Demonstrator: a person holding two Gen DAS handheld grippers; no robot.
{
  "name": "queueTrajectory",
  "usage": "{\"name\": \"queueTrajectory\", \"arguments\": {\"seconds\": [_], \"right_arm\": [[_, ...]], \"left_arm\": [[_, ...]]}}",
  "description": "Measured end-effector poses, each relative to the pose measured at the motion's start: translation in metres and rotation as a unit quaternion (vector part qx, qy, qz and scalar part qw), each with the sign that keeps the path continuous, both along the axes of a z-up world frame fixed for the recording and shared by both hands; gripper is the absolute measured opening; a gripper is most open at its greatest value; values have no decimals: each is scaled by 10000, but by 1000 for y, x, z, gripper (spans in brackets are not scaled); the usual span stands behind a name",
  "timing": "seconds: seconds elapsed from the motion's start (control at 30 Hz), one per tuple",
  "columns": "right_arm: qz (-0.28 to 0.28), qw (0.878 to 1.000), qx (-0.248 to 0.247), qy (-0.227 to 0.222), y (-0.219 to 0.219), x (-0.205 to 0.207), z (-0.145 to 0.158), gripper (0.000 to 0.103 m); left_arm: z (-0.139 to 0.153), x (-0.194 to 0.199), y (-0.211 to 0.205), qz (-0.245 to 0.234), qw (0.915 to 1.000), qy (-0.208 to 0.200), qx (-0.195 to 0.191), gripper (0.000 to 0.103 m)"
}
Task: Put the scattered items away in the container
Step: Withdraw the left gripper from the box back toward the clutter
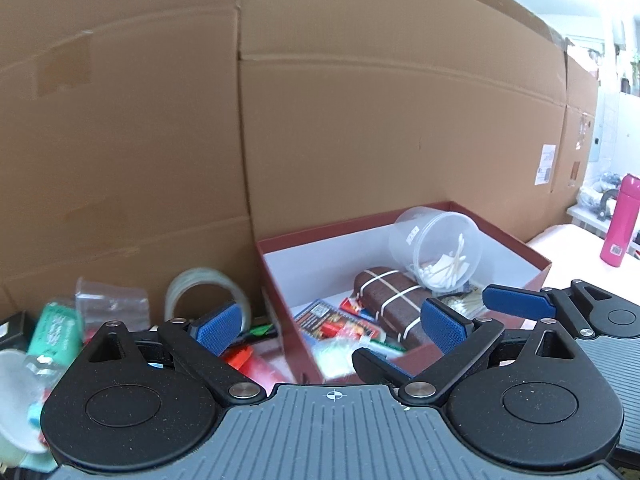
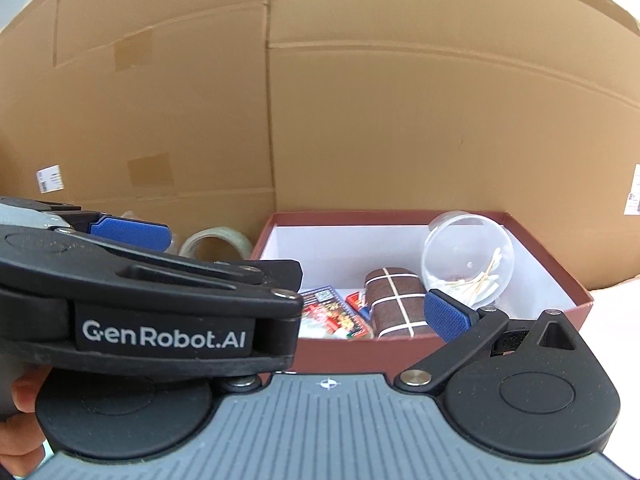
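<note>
The container is a dark red box (image 1: 280, 280) with a white inside. In it lie a clear tub of cotton swabs (image 1: 438, 248), a brown roll with white bands (image 1: 390, 300) and a colourful packet (image 1: 328, 322). My left gripper (image 1: 331, 332) is open and holds nothing; it hovers over the box's near left corner. Left of the box lie a tape roll (image 1: 202, 292), a green packet (image 1: 56, 330), a clear bag (image 1: 110, 298) and red items (image 1: 240, 358). My right gripper (image 2: 328, 316) is open over the box's front wall (image 2: 360, 354); its left finger is hidden behind the left gripper's body (image 2: 160, 320).
A tall cardboard wall (image 1: 360, 120) stands right behind the box and the loose items. A pink bottle (image 1: 620, 220) stands far right on the pale table (image 1: 568, 236). The right gripper's blue pad (image 1: 520, 304) reaches in beside the box's near right corner. A hand (image 2: 20, 420) shows at the lower left.
</note>
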State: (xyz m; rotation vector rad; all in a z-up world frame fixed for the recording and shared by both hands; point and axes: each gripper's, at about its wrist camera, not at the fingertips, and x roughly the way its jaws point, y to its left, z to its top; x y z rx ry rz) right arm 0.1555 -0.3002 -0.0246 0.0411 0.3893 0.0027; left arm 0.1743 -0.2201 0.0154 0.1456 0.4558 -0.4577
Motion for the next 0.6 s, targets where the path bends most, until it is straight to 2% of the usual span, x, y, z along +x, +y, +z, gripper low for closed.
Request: {"name": "queueTrajectory", "arguments": {"seconds": [0.17, 0.2, 0.33, 0.6], "right_arm": [[75, 9999, -145, 23, 18, -34, 6, 103], [99, 9998, -147, 29, 17, -50, 12, 103], [217, 9994, -258, 48, 32, -70, 15, 103], [369, 9984, -410, 129, 52, -92, -4, 103]], "left_arm": [[-8, -30, 17, 218, 9997, -108, 27, 102], [-9, -35, 21, 257, 9996, -84, 17, 102], [-16, -55, 37, 436, 9990, 101, -36, 102], [-34, -82, 68, 711, 9965, 444, -58, 102]]}}
